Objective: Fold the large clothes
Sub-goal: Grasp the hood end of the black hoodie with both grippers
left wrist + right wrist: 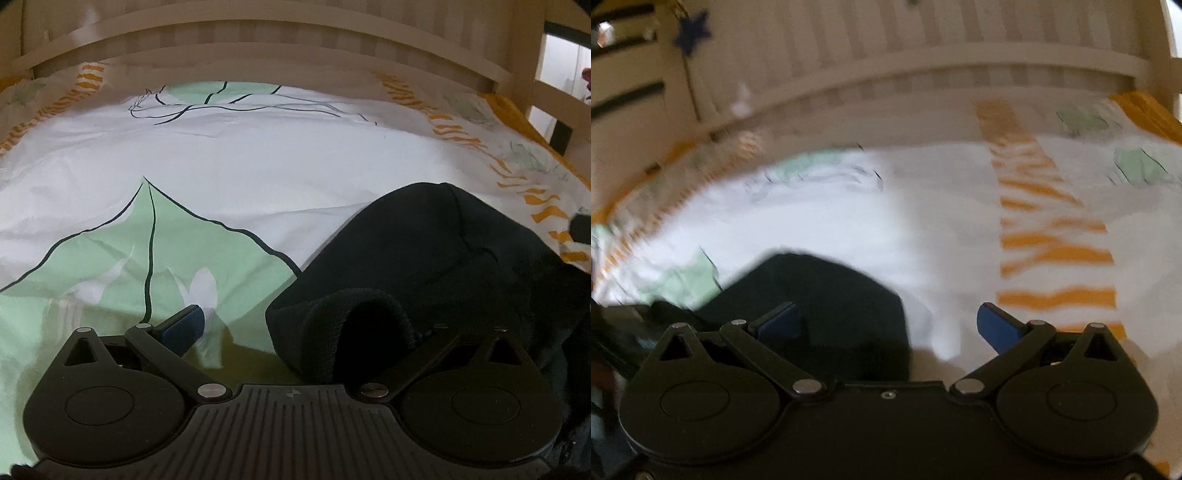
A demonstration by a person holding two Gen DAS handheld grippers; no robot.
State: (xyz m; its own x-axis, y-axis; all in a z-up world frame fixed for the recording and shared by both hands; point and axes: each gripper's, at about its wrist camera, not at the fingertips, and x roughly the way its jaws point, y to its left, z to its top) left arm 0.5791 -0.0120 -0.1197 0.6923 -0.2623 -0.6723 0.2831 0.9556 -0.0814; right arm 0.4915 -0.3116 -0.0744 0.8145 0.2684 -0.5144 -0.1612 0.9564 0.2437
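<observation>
Reaching low over the bed, the left gripper is spread wide, and a thick rolled edge of the black garment lies between its fingers at lower right of the frame, probably ready for pinching. The right gripper is also spread, holding nothing, with the same garment under its left finger; its view is blurred. The patterned bed cover gives a wide flat place for folding.

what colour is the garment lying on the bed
Black, or very dark. The garment shows best in the left wrist view, on the leaf-print bedsheet.
</observation>
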